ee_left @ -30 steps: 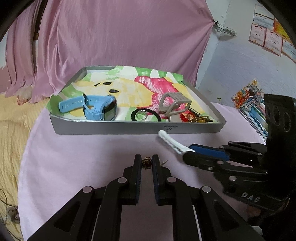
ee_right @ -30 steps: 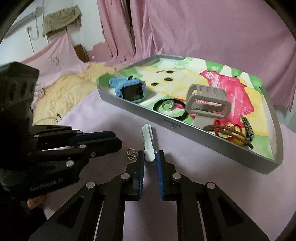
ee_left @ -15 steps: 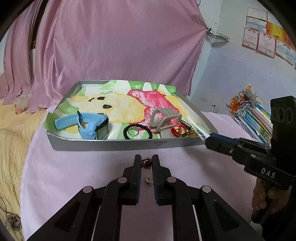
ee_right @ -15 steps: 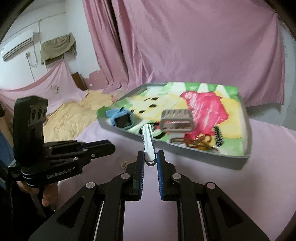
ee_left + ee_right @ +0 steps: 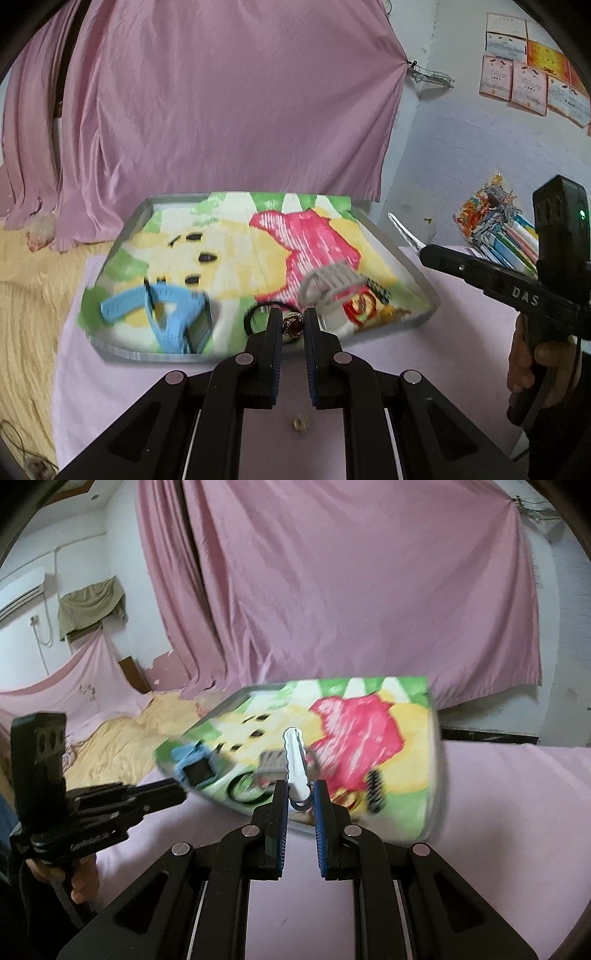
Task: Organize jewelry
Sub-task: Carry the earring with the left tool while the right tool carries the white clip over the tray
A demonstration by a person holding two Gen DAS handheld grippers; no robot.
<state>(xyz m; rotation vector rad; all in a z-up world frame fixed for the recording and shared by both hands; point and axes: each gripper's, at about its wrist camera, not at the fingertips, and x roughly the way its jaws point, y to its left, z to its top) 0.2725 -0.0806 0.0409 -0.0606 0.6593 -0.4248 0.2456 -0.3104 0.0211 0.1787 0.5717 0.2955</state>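
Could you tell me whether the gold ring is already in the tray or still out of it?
Out. The ring is pinched in the left gripper, held in front of the tray, not lying on its liner.

Table surface under pale pink cloth [image 5: 122, 373], filling lower half of both views. Grey tray [image 5: 424, 284] with cartoon-print liner sits on cloth, mid-frame. Small gold-coloured piece [image 5: 300, 424] lies on cloth, bottom centre of left view, apart from tray. Colourful packets [image 5: 495, 229] at cloth's right edge.
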